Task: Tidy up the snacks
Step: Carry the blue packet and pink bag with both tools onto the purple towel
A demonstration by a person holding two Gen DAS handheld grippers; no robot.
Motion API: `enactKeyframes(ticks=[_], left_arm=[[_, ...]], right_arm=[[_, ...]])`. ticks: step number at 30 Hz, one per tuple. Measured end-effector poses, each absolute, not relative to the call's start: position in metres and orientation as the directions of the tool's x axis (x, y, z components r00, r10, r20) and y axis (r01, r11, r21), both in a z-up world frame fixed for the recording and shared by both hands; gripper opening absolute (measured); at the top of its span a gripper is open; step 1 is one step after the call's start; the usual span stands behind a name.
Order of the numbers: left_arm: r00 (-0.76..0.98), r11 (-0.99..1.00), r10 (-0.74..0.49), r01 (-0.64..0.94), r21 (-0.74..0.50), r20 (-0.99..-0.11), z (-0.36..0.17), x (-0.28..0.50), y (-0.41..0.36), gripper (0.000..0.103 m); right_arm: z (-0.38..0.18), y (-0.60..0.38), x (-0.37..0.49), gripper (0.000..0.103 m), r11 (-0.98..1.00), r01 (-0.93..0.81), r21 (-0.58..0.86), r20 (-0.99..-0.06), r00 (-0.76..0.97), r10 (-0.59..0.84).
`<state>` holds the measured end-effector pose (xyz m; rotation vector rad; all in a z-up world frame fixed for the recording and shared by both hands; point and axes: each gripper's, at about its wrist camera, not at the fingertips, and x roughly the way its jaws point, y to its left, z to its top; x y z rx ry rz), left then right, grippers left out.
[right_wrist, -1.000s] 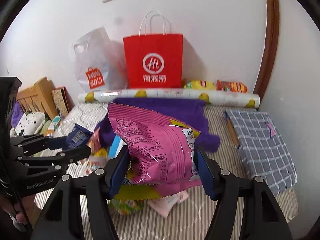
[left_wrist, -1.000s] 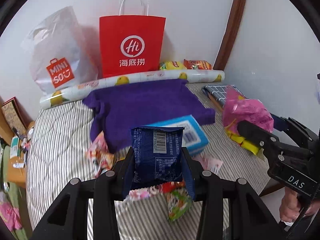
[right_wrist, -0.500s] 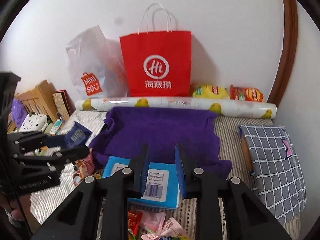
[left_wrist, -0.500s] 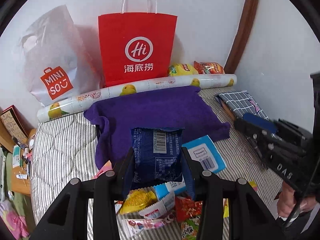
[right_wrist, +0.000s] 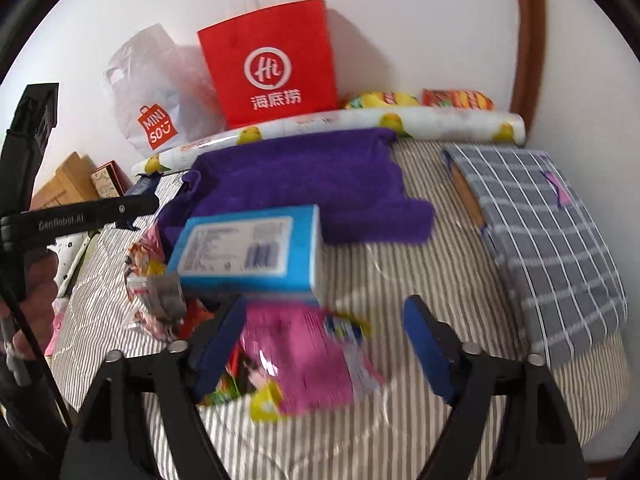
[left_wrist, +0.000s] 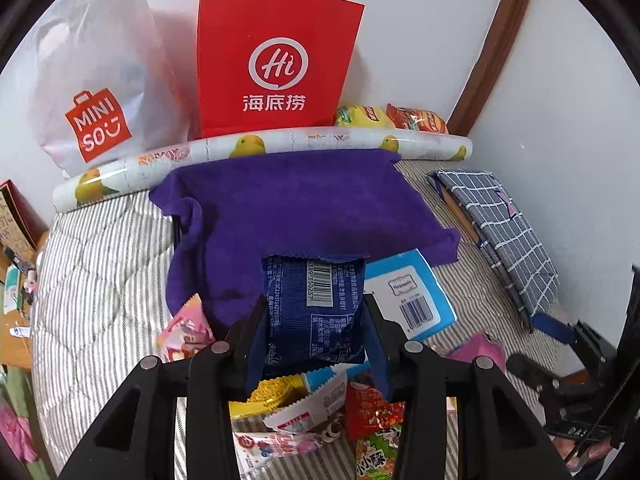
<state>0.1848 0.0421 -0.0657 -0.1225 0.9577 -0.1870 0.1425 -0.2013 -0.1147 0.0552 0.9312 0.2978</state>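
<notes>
The red paper bag [left_wrist: 276,68] bore a white "Hi" in a ring above the characters 海底捞. The white plastic bag [left_wrist: 96,80] carried an orange "MINISO" shopping-bag logo. The arm of the left claw [right_wrist: 80,218], seen from the right wrist, read "GenRobot.AI". The dark blue snack packet [left_wrist: 314,312] showed a barcode; its digits were too small to read surely.

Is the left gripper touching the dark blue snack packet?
Touching. The left wrist view shows the left gripper with both jaws pressed against the sides of the dark blue snack packet.
</notes>
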Motion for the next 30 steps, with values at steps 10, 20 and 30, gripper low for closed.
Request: enactKeyframes(ticks=[10, 20, 30], left_arm=[[0.557, 0.978, -0.206, 0.096, -0.184, -0.805, -0.068, 0.168, 0.047, 0.041], [0.569, 0.981, -0.185, 0.057, -0.185, -0.802, -0.065, 0.164, 0.063, 0.041], [0.574, 0.97, -0.236, 0.09, -0.226, -0.784, -0.059, 0.175, 0.053, 0.041]], right_arm=[[-0.158, -0.201, 0.142, 0.087, 0.946, -0.231, 0.227, -0.821, 0.477, 0.314], [-0.176, -0.187, 0.168, 0.06, 0.957, -0.212, 0.199, -0.852, 0.446, 0.276], [-0.119, -0.2, 0.159, 0.06, 0.953, -0.214, 0.216, -0.775, 0.556, 0.301]])
